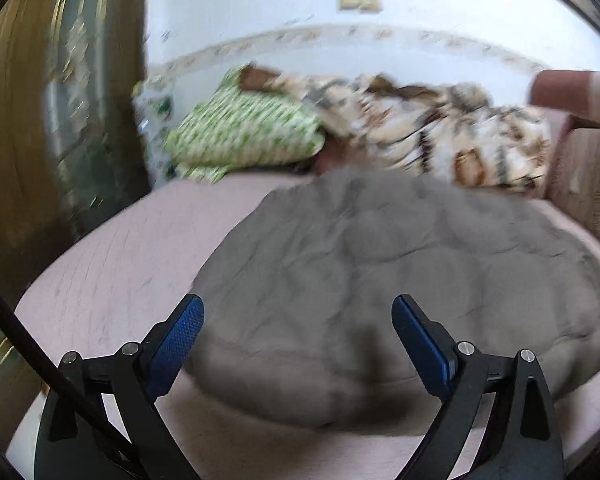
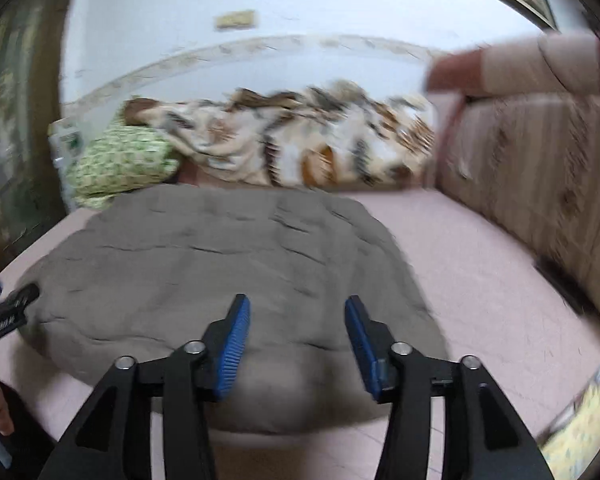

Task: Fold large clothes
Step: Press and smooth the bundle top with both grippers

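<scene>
Your left gripper (image 1: 298, 330) hangs with its blue-padded jaws spread wide and nothing between them, just above the near left part of the large grey, soft, rumpled garment (image 1: 380, 280) that lies spread on the pale pink bed sheet (image 1: 112, 260); from these tongs the cloth runs ahead and off to the right, its near edge curling just under the fingertips; across at the other side, your right gripper (image 2: 297, 326) stands with its jaws part-way apart, also pinching nothing, over the near right part of the same garment (image 2: 220, 264), which from there stretches ahead and away to the left; the long axis looks to run side to side across the bed, though blur softens the outline; neither hand is clearly nearer, each sitting over its own end of the near hem; I judge the next grab turns on dropping both sets of pads onto that near edge; beyond the cloth lie a green patterned pillow (image 2: 120, 160) and a cream-and-brown printed blanket (image 2: 300, 144).
</scene>
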Motion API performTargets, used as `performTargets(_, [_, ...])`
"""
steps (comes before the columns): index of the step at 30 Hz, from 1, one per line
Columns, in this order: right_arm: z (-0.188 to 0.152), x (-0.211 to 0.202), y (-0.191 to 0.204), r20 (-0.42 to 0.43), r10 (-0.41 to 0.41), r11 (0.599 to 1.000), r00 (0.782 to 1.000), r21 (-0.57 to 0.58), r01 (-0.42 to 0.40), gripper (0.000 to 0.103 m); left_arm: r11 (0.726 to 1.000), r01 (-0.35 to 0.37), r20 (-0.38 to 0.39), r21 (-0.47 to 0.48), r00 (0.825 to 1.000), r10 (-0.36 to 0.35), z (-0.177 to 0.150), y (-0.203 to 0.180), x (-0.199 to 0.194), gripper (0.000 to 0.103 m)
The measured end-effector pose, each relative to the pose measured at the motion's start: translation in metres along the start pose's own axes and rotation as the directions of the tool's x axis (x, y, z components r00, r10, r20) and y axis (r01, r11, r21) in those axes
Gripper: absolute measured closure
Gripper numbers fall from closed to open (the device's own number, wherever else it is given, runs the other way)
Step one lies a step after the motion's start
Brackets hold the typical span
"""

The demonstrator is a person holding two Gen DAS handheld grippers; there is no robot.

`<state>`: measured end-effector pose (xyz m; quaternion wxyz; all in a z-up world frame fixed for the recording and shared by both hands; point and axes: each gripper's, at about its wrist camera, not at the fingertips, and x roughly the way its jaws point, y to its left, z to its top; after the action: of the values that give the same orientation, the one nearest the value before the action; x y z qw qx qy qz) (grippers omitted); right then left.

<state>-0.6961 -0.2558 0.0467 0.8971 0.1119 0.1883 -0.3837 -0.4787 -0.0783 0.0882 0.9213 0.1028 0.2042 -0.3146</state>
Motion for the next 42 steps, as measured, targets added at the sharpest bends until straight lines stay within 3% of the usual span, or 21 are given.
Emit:
performTargets(4, [0.003,0.016,0.037,-0.048,0.091,0.995,0.995,-0.044,-0.093,0.045,0.993,0.074,-0.08,0.092,0.995,-0.066,0.0,-0.033,0.012,0.008])
performTargets(7, [0.001,0.033,0.05,-0.09,0.104,0.993,0.991,-0.04,-0.108,0.045,0.987,0.133,-0.214,0.089,0.97,-0.112,-0.01,-0.042,0.04,0.008])
performTargets(8, [-0.001,0.039,0.051,-0.105,0.099,0.994,0.99,-0.037,-0.103,0.044,0.988,0.144,-0.224,0.06,0.966,-0.127,-0.013,-0.039,0.045,0.007])
performTargets(16, [-0.022,0.065,0.052,-0.174,0.08,0.996,0.982,-0.034,-0.087,0.04,0.988,0.137,-0.243,0.07,0.963,-0.117,-0.024,-0.043,0.055,0.0])
performTargets(42, [-0.025,0.069,0.052,-0.19,0.071,0.997,0.979,-0.023,-0.077,0.035,0.989,0.145,-0.284,0.041,0.95,-0.127,-0.025,-0.034,0.06,0.0])
